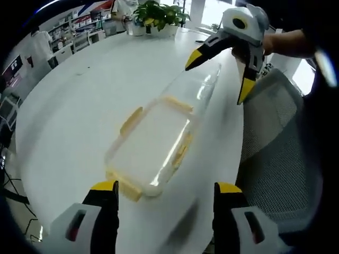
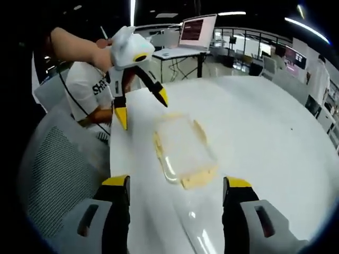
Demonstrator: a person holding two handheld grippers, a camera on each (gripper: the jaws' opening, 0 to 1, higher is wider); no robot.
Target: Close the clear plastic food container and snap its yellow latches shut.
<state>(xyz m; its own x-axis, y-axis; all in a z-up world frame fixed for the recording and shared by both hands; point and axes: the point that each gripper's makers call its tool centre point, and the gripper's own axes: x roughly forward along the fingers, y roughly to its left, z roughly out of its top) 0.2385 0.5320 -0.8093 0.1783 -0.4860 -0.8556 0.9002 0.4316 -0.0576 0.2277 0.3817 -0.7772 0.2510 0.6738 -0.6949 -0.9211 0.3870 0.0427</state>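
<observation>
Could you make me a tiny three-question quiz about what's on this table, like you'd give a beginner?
1. True or false: the left gripper has its jaws clamped on the clear container.
2. What colour are the latches on the container?
A. blue B. yellow C. red
3. Fill in: the container rests on a white ____.

Key:
1. False. In both views the left gripper and the right gripper are open and apart from the container.
2. B.
3. table. An office chair stands beside it.
</observation>
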